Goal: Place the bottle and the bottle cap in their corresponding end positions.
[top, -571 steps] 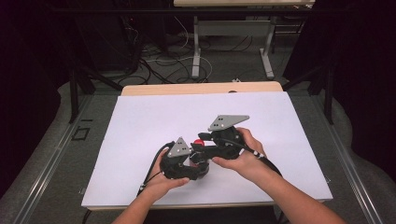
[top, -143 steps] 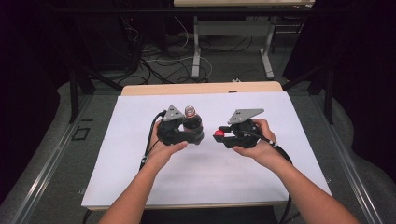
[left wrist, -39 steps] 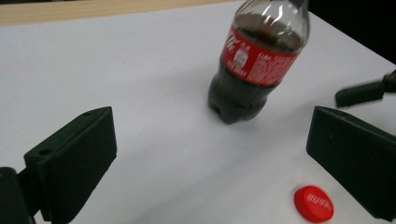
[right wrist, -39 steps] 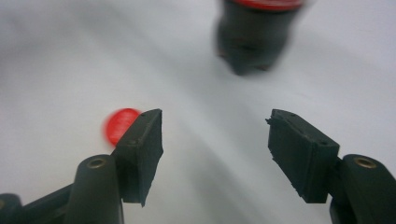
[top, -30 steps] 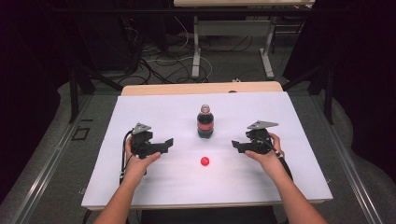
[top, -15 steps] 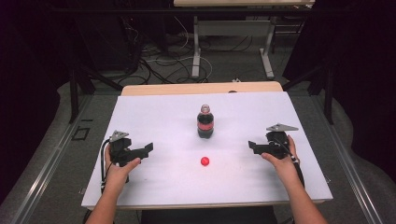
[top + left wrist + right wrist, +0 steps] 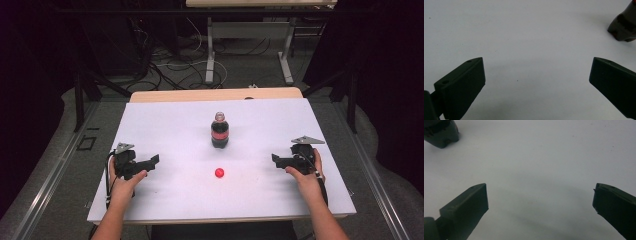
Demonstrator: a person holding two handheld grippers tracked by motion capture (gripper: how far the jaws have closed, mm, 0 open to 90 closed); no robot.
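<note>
Both hands are drawing apart toward the tabletop's (image 7: 150, 125) side edges — the left gripper (image 7: 150, 162) and right gripper (image 7: 278, 161) are spreading empty, jaws wide. The uncapping is looking finished: the glossy dark bottle (image 7: 219, 131) is standing mid-table, its small round red cap (image 7: 219, 173) lying just nearer the front edge.

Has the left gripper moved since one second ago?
Yes. The left gripper has gone outward to the left and nearer the table's front edge, farther from the bottle, which stands in the same spot.
</note>
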